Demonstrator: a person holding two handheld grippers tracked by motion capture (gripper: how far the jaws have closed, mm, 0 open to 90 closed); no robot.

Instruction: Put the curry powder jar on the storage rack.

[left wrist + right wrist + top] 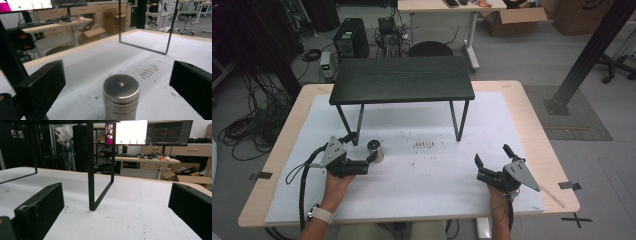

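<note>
A short metal cylinder [375,150] stands upright on the white sheet [427,175], left of centre. In the left gripper view the cylinder [121,97] rises close up between the two black jaws, touching neither. My left gripper [361,147] is open around it, pointing right. My right gripper [493,156] is open near the front right of the sheet with nothing between its jaws. It faces a leg of the black stand [91,170]. The low black stand [402,80] sits at the back of the sheet.
The stand's thin legs [459,120] leave an open space under its top. Dark scuff marks [424,145] dot the sheet's middle. Beyond the table are computer towers [350,36], cables, a desk [447,6] and cardboard boxes [512,20]. A black post [589,50] slants at right.
</note>
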